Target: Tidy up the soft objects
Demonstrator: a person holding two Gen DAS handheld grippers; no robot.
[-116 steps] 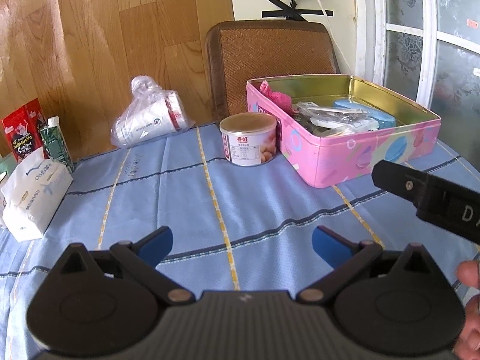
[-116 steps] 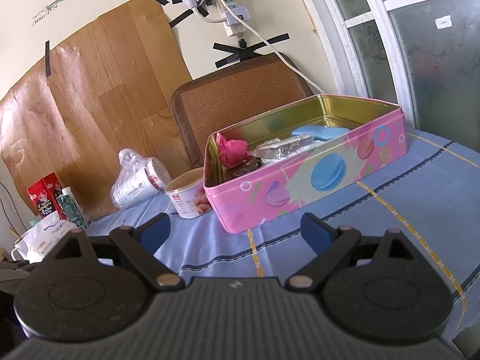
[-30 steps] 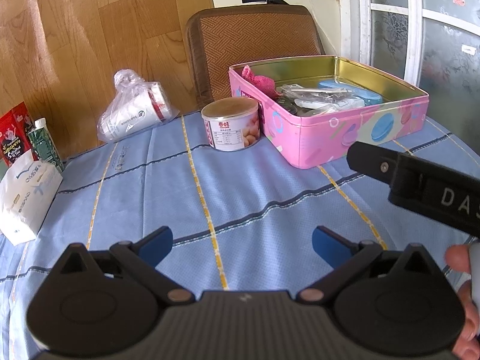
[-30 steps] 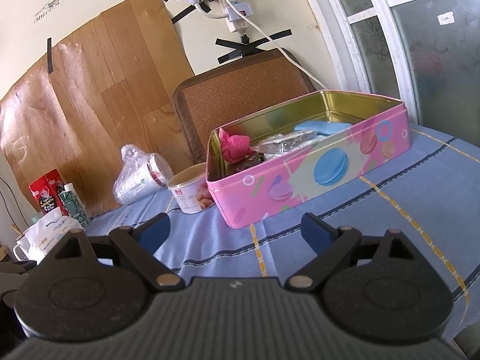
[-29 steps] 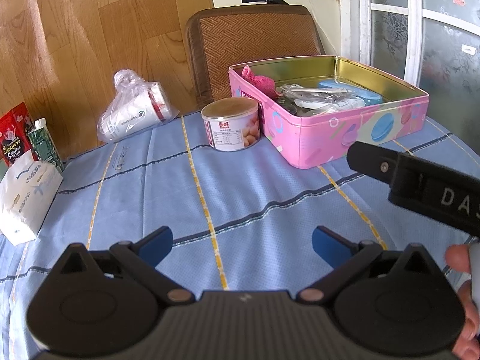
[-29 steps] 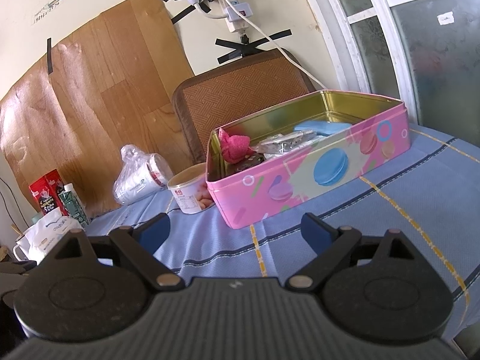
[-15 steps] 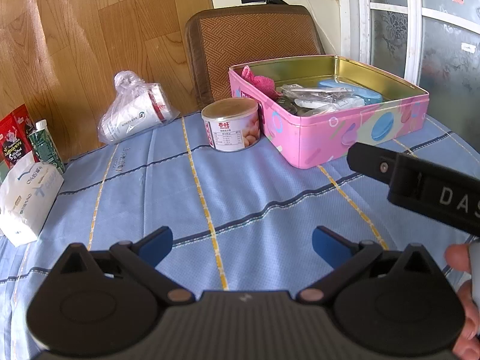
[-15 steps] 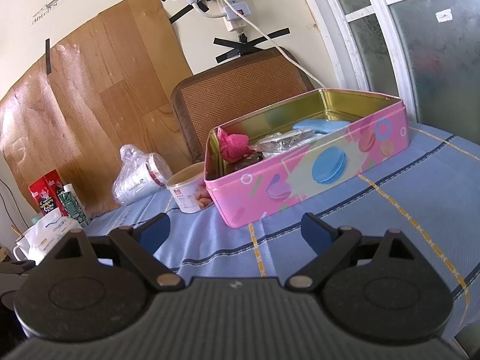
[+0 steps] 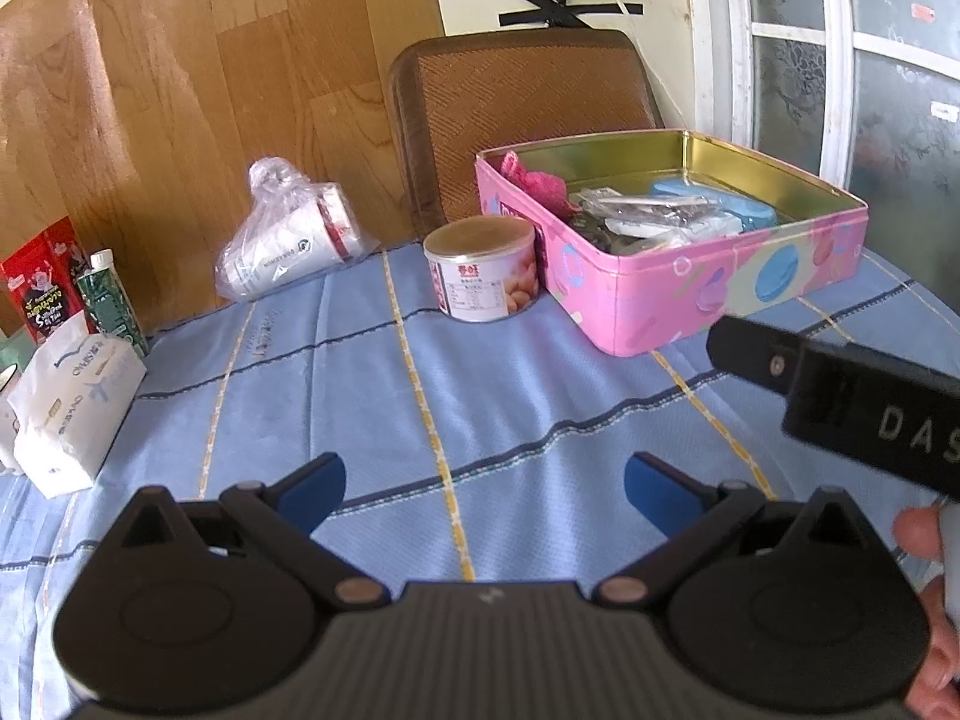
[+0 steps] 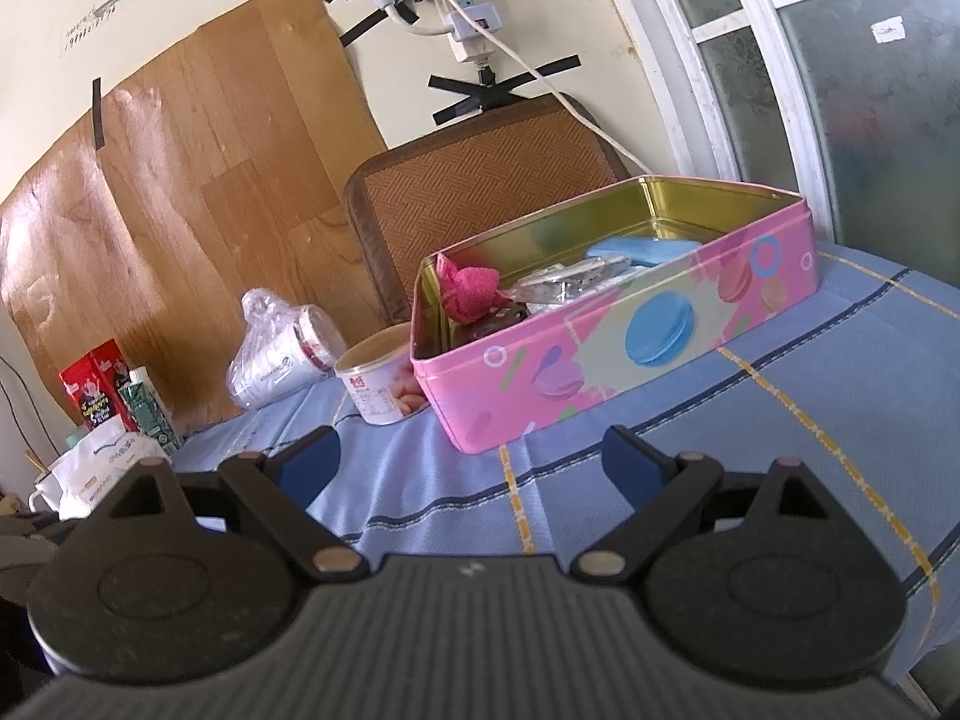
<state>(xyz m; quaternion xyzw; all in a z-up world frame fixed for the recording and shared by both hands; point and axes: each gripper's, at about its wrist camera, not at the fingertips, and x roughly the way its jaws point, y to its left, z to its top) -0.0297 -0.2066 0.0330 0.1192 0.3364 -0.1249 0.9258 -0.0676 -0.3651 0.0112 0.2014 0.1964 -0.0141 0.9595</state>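
Observation:
A pink tin box (image 9: pixel 708 294) (image 10: pixel 606 354) stands open at the back right of the blue tablecloth. It holds a pink fuzzy cloth (image 9: pixel 537 180) (image 10: pixel 471 291), clear plastic packets (image 9: pixel 648 216) and a blue pouch (image 9: pixel 714 201) (image 10: pixel 642 249). My left gripper (image 9: pixel 483 486) is open and empty, low over the cloth, well short of the box. My right gripper (image 10: pixel 471 459) is open and empty, in front of the box's near corner. Its body (image 9: pixel 852 402) shows at the right in the left wrist view.
A round can (image 9: pixel 480 276) (image 10: pixel 381 387) stands left of the box. A bagged stack of cups (image 9: pixel 294 249) (image 10: pixel 279 354) lies behind it. A tissue pack (image 9: pixel 72 402), a red packet (image 9: pixel 39 288) and a green carton (image 9: pixel 111 300) sit at far left. A chair back (image 9: pixel 522 114) rises behind the table.
Both views have shifted only slightly over the last second; the grippers stay open and empty. Nothing on the table has moved.

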